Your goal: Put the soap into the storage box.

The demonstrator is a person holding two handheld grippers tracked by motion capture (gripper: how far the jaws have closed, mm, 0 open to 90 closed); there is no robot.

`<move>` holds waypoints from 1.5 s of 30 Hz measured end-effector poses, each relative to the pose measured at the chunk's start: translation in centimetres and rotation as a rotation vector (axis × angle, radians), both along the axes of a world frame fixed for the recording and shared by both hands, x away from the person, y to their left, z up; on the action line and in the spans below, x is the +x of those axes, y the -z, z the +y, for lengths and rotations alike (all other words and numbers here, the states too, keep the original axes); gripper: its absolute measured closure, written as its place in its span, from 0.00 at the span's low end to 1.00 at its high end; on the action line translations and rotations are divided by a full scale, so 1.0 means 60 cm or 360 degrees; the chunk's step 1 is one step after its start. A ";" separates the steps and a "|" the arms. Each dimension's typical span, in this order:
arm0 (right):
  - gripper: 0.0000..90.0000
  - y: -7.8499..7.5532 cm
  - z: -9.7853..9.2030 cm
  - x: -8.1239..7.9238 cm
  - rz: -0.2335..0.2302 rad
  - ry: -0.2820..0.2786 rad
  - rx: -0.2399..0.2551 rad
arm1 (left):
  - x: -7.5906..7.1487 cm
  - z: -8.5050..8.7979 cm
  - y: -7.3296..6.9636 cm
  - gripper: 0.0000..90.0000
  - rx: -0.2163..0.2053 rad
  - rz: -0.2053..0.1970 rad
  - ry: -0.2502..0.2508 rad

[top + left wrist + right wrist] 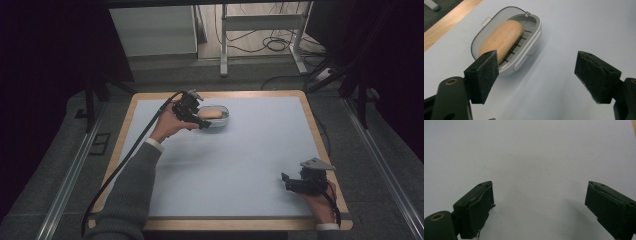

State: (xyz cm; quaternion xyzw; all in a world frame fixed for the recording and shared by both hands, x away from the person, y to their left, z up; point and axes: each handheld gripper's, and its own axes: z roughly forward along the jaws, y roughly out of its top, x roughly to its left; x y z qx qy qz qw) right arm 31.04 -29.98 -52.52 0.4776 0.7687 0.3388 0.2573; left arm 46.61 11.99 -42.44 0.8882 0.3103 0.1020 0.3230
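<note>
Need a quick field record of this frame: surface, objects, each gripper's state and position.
surface: pale mat on a wood-edged table
objects: grey oval dish holding a tan bread roll, at the far left of the mat
left gripper: open, at the dish's near-left end, holding nothing
right gripper: open, above bare mat at the near right, holding nothing
hands: left hand, right hand
</note>
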 end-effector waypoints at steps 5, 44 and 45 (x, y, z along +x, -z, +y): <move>0.09 -0.001 0.002 -0.001 -0.0001 -0.0011 -0.0001 | -0.035 0.015 0.006 0.23 0.0037 -0.0021 -0.0035; 0.09 -0.003 0.008 -0.006 -0.0011 -0.0012 -0.0014 | -0.249 0.177 0.150 0.21 -0.0095 0.0031 -0.0345; 0.09 -0.002 0.009 -0.006 -0.0018 -0.0012 -0.0009 | -0.249 0.176 0.151 0.21 -0.0097 0.0030 -0.0344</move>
